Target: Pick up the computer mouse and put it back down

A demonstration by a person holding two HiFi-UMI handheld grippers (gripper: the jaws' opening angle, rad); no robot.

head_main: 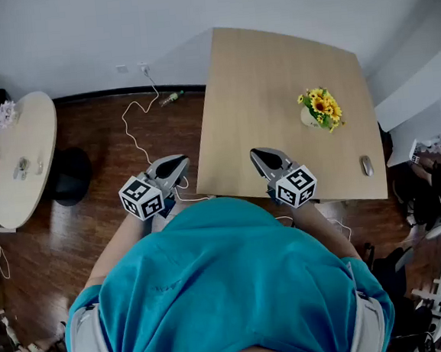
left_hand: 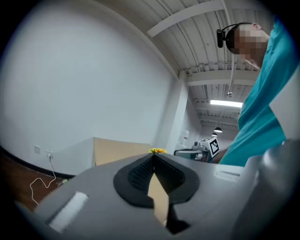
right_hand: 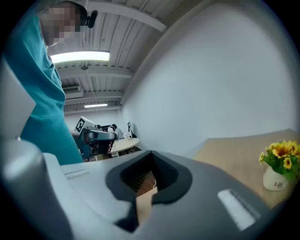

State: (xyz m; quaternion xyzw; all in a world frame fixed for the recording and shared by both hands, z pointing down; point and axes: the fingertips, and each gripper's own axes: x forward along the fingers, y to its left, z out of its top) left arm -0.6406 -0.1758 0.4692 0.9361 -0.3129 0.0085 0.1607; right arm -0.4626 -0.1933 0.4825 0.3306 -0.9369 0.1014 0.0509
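Observation:
The grey computer mouse (head_main: 367,165) lies near the front right corner of the light wooden table (head_main: 273,75). Neither gripper view shows it. Held level over the floor just left of the table's front edge, my left gripper (head_main: 179,161) has its jaws together and nothing between them (left_hand: 153,155). My right gripper (head_main: 255,153) hovers over the table's front edge, well left of the mouse. Its jaws meet at the tip and hold nothing (right_hand: 151,153).
A white pot of yellow flowers (head_main: 320,110) stands on the table behind the mouse. A white cable (head_main: 135,117) trails over the wooden floor to a wall socket. A round table (head_main: 19,154) and black stool (head_main: 71,175) stand at the left; a person (head_main: 435,175) sits at the far right.

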